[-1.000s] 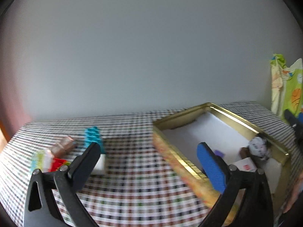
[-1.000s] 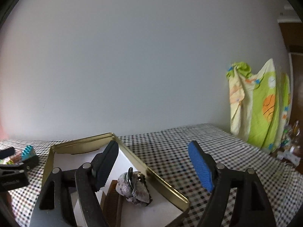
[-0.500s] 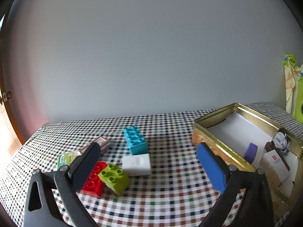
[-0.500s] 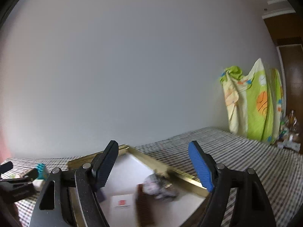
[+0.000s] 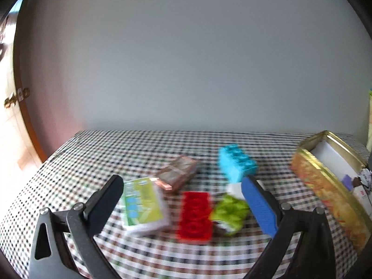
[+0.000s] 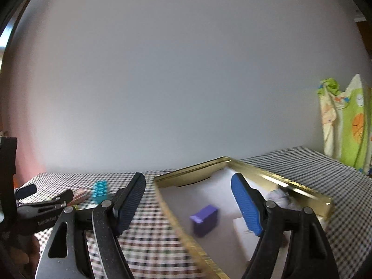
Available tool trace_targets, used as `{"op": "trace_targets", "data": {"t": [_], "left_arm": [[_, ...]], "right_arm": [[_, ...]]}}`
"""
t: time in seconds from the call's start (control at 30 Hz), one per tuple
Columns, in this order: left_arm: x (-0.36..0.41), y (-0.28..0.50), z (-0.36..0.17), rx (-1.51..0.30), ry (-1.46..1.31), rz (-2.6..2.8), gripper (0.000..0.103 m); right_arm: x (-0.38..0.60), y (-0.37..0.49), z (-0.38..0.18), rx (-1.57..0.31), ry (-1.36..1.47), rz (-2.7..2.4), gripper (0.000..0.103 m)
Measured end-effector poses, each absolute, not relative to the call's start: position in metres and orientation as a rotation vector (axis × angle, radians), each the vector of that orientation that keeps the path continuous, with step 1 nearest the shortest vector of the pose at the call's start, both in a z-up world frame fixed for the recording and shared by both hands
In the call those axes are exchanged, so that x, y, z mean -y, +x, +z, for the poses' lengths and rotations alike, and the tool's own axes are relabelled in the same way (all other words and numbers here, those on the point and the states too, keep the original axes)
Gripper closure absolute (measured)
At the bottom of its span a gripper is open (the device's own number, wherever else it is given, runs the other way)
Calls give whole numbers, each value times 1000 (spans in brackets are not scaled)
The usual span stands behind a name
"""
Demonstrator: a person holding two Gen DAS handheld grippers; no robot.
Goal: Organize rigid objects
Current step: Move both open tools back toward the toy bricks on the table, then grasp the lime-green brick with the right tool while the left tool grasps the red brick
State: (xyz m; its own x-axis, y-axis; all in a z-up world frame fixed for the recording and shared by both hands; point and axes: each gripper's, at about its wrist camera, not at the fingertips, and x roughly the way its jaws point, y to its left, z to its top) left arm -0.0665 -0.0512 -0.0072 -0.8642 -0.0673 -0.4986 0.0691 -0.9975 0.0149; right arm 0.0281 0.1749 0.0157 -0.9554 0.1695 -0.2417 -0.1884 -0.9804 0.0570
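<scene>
In the left wrist view, a red brick (image 5: 195,216), a lime brick (image 5: 230,212), a white block (image 5: 234,189), a cyan brick (image 5: 236,162), a green-labelled white pack (image 5: 143,205) and a brown packet (image 5: 177,174) lie on the checkered cloth. My left gripper (image 5: 183,203) is open and empty above them. The gold tin (image 5: 325,186) stands at the right. My right gripper (image 6: 188,200) is open and empty over the tin's (image 6: 279,179) left wall; a purple block (image 6: 204,218) lies inside.
The tin also holds a crumpled grey item (image 6: 279,196) and a white card (image 6: 241,230). A green-yellow cloth (image 6: 344,125) hangs at the far right. A wooden door frame (image 5: 25,121) stands left of the table. The wall is close behind.
Both grippers have swung left. The bricks now sit between my left fingers, and the tin has slid to the right edge. The right view now centres on the tin's left wall.
</scene>
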Motion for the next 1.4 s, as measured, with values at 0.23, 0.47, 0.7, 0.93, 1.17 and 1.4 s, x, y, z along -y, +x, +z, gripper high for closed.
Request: {"op": "trace_targets", "data": {"t": [0.23, 0.47, 0.7, 0.93, 1.17, 1.4], "left_arm": [[108, -80, -15, -123, 858, -2825, 1], [152, -84, -23, -247, 924, -2688, 1], [153, -89, -28, -239, 984, -2641, 1], [148, -88, -30, -214, 1005, -2633, 1], [158, -94, -28, -305, 1021, -2610, 1], [160, -95, -31, -295, 1024, -2616, 1]], "right_arm": [[-141, 10, 11, -97, -454, 3000, 25], [-102, -14, 3, -102, -677, 3087, 25], [-71, -38, -10, -39, -957, 3158, 25], [-62, -61, -28, -62, -1182, 3190, 41], [-49, -87, -43, -92, -1372, 3179, 52], [-49, -86, -48, -110, -1397, 3201, 54]]}}
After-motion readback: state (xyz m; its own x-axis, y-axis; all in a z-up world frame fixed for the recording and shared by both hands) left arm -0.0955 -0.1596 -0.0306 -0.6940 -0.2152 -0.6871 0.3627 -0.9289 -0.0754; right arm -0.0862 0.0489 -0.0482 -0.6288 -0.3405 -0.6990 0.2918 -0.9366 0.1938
